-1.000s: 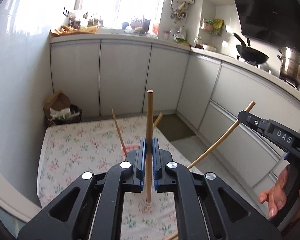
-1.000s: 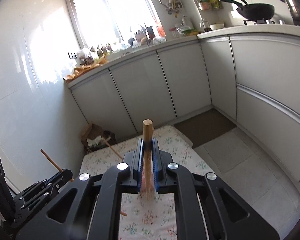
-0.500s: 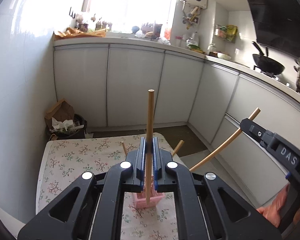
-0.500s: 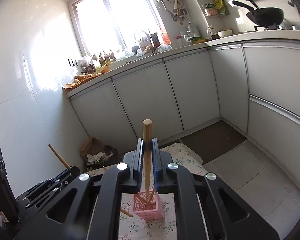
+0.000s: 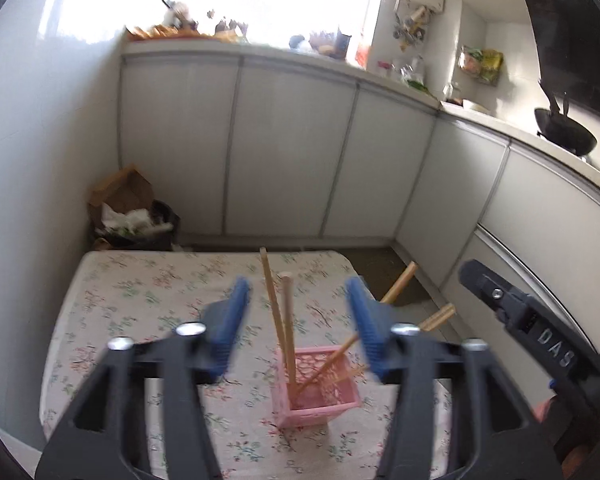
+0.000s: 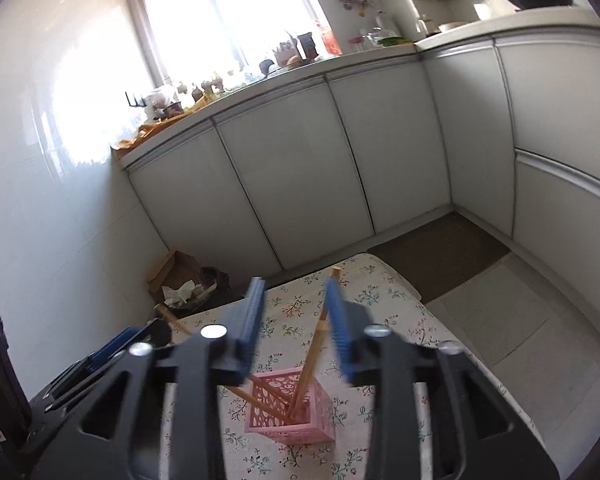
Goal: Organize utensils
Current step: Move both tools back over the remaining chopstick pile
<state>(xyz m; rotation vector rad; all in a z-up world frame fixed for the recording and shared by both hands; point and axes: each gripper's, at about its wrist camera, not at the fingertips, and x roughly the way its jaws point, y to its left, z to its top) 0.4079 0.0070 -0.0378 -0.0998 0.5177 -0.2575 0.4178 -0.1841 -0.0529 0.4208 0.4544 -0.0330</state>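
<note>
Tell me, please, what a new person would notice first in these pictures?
The small pink lattice plastic basket on the floral tablecloth, with several wooden chopsticks leaning out of it. Above it, the left gripper and right gripper, both black with blue pads, have just been opening, with nothing gripped.

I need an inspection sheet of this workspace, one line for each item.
Surface: floral tablecloth on a low table.
Job's things: wooden chopsticks leaning in the pink perforated plastic basket.
Clutter: nothing seen on the cloth.
Grippers: left gripper and right gripper both open, jaws just opened, nothing pressed.
Cables: nothing seen.
Surroundings: white cabinets, black wok, rubbish bin with cardboard.
</note>
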